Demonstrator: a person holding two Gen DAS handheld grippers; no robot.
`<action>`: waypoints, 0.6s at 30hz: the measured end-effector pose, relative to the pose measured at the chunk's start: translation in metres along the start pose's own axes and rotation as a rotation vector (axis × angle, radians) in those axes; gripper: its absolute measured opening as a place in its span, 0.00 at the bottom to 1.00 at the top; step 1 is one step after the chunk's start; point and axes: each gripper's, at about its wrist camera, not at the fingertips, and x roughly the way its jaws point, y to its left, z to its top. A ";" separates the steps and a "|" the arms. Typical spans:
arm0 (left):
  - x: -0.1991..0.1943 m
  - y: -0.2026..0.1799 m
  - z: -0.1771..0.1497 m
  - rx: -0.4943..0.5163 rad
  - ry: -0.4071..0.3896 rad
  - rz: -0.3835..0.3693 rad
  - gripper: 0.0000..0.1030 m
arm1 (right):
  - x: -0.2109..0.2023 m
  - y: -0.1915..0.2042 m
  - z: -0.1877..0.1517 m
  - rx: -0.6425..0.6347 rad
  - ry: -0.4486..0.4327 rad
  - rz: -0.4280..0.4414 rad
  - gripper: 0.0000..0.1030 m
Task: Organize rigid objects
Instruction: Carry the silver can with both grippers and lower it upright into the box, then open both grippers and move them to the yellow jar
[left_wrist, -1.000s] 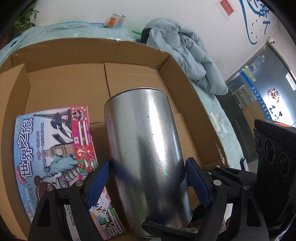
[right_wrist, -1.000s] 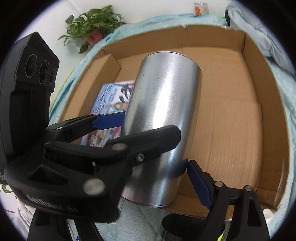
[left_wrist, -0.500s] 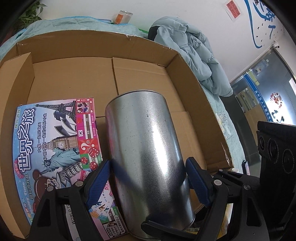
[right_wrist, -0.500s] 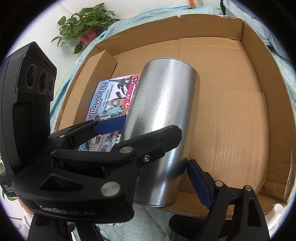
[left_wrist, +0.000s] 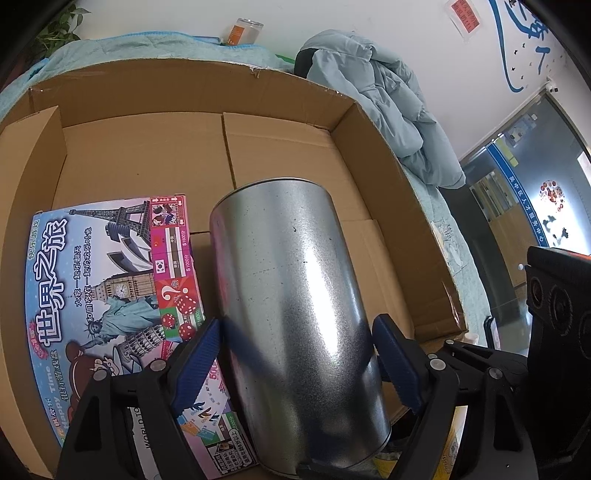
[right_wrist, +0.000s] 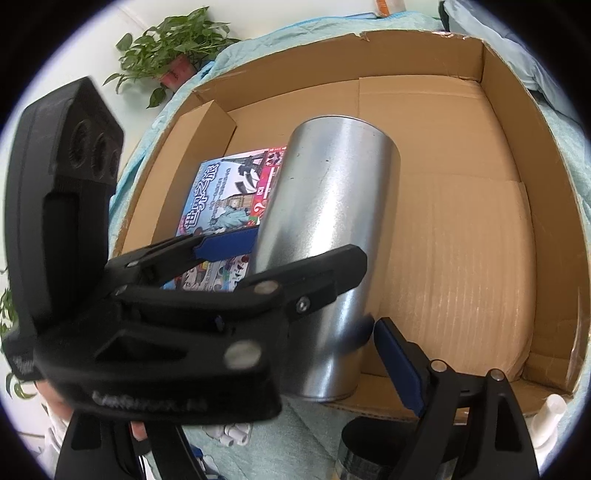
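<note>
A shiny metal can (left_wrist: 295, 314) leans tilted over the near edge of a big open cardboard box (left_wrist: 388, 221). My left gripper (left_wrist: 295, 323) is shut on the can's lower half, blue pads on both sides, and its jaws are opening slightly. In the right wrist view the left gripper (right_wrist: 308, 245) crosses in front of the can (right_wrist: 332, 192). My right gripper (right_wrist: 297, 325) stands wide. Its one visible pad (right_wrist: 399, 365) lies beside the can's lower right, and its other finger is hidden. A colourful board game box (left_wrist: 99, 277) lies flat inside the cardboard box at the left.
The cardboard box floor (right_wrist: 461, 258) is bare to the right of the can. A light blue cloth (right_wrist: 314, 435) covers the surface under the box. A puffy jacket (left_wrist: 388, 110) lies behind right, a potted plant (right_wrist: 166, 48) back left, an orange-labelled jar (left_wrist: 243, 31) behind.
Both views have shifted slightly, so more of the board game box shows to the left of the can. The can stays between the left gripper's pads.
</note>
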 end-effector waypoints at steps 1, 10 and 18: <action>0.000 0.000 0.000 0.000 0.000 -0.001 0.80 | -0.001 0.001 -0.001 -0.020 0.007 0.008 0.82; -0.006 -0.001 0.000 0.019 -0.014 0.017 0.80 | -0.003 -0.003 -0.003 -0.025 -0.032 0.017 0.74; -0.033 0.004 -0.007 0.034 -0.089 0.035 0.80 | -0.011 -0.007 -0.009 -0.008 -0.072 0.046 0.74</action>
